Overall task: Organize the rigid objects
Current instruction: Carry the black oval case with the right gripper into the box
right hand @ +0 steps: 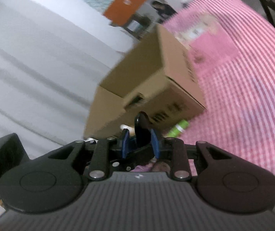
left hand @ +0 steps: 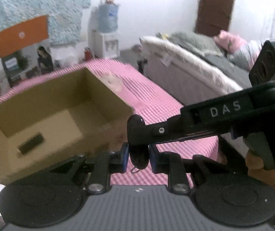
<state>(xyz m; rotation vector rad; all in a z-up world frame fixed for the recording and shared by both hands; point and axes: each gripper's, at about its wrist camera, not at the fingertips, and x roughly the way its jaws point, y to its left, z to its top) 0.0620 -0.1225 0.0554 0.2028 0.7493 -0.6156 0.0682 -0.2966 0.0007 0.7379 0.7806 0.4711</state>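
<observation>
A black oval object [left hand: 139,160] with a small wire ring at its lower end hangs above the pink striped cloth [left hand: 156,100]. My left gripper [left hand: 138,155] is shut on its lower part, blue pads pressing both sides. My right gripper [left hand: 135,128] reaches in from the right and holds the upper end. In the right wrist view the same black object [right hand: 142,127] stands between the blue pads of the right gripper [right hand: 140,143], which is shut on it. An open cardboard box [left hand: 102,88] sits to the left, with a dark flat item [left hand: 31,146] on its floor.
The cardboard box [right hand: 176,61] rests on the pink cloth [right hand: 243,77], with a green bottle [right hand: 177,130] lying at its near corner. A bed [left hand: 195,67] stands to the right, a water dispenser [left hand: 107,38] at the back wall. A person's hand [left hand: 262,167] holds the right gripper.
</observation>
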